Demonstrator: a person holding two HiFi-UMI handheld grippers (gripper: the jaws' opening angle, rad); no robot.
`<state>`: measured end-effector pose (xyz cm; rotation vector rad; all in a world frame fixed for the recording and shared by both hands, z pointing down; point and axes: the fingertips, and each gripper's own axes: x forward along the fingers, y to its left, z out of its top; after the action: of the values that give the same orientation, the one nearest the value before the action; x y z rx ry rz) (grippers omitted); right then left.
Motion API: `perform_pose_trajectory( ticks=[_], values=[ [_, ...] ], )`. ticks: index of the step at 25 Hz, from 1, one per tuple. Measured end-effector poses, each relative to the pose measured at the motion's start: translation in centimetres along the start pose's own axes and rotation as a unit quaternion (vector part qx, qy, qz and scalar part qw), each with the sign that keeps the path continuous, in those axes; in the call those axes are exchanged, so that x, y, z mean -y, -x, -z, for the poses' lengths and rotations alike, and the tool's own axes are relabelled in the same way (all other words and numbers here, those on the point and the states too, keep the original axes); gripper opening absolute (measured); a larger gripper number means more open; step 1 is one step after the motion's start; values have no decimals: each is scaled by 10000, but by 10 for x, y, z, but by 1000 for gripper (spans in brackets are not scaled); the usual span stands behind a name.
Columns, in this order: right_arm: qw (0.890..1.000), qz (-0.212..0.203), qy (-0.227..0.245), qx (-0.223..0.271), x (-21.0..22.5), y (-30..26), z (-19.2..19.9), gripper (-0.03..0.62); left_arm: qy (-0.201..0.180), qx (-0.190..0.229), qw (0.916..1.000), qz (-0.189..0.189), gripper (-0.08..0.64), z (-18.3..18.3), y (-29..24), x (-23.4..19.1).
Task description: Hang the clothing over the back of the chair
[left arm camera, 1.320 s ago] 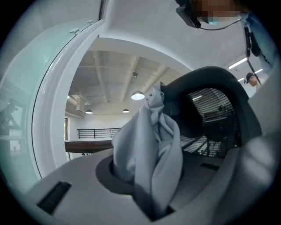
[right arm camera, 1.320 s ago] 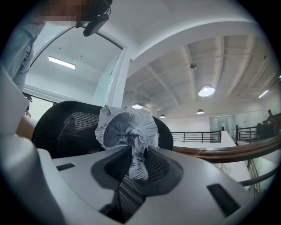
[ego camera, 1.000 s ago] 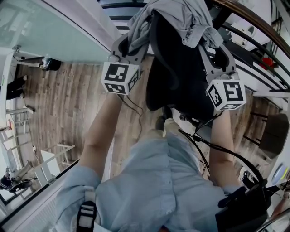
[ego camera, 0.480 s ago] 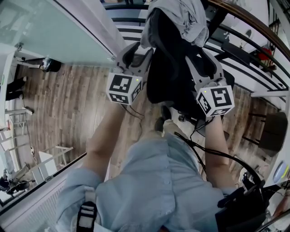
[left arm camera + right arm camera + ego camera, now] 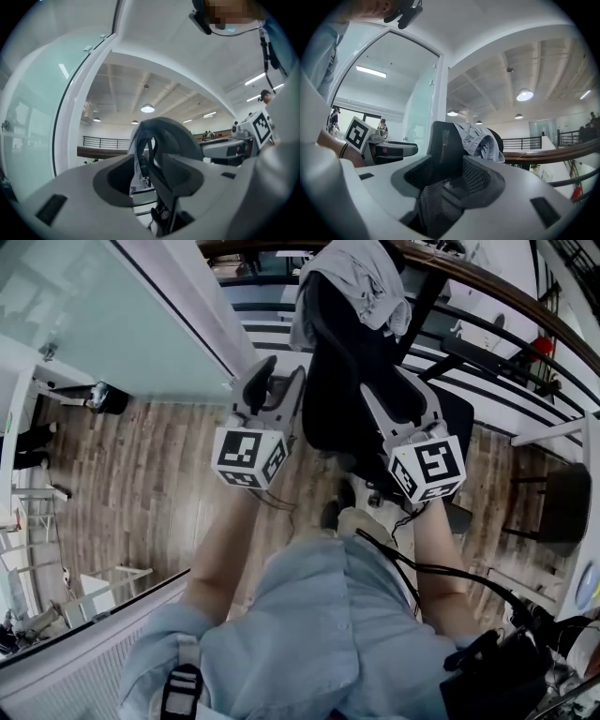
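Left gripper at centre of head view, right gripper just right of it, either side of the black chair back. Both with jaws spread wide, freshly opened, gripping nothing. Grey clothing draped over the chair's top edge, top centre of frame, apart from both grippers.
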<state>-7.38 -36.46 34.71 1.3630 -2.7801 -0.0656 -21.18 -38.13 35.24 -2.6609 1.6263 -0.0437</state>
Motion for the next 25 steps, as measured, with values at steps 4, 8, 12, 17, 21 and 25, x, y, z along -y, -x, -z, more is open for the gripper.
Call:
perform_pose_trajectory(
  ticks=[4, 8, 12, 17, 21, 25],
  values=[
    [9998, 65, 125, 146, -15, 14, -18, 181, 216, 181, 9995, -155, 187, -16, 19, 14],
    [9992, 107, 278, 263, -26, 30, -26, 127, 333, 280, 9990, -100, 166, -23, 32, 43],
    [9991, 180, 155, 343, -35, 50, -28, 67, 300, 395, 9986, -159, 92, -32, 45, 73],
    [9988, 327, 225, 274, -44, 82, -36, 31, 204, 445, 9980, -396, 34, -45, 64, 108],
    [9978, 340, 373, 431, -47, 100, -49, 26, -68, 596, 9966, -558, 34, -61, 68, 131],
    [9972, 463, 306, 495, -45, 120, -53, 21, -222, 678, 9959, -560, 34, -71, 78, 154]
  ],
)
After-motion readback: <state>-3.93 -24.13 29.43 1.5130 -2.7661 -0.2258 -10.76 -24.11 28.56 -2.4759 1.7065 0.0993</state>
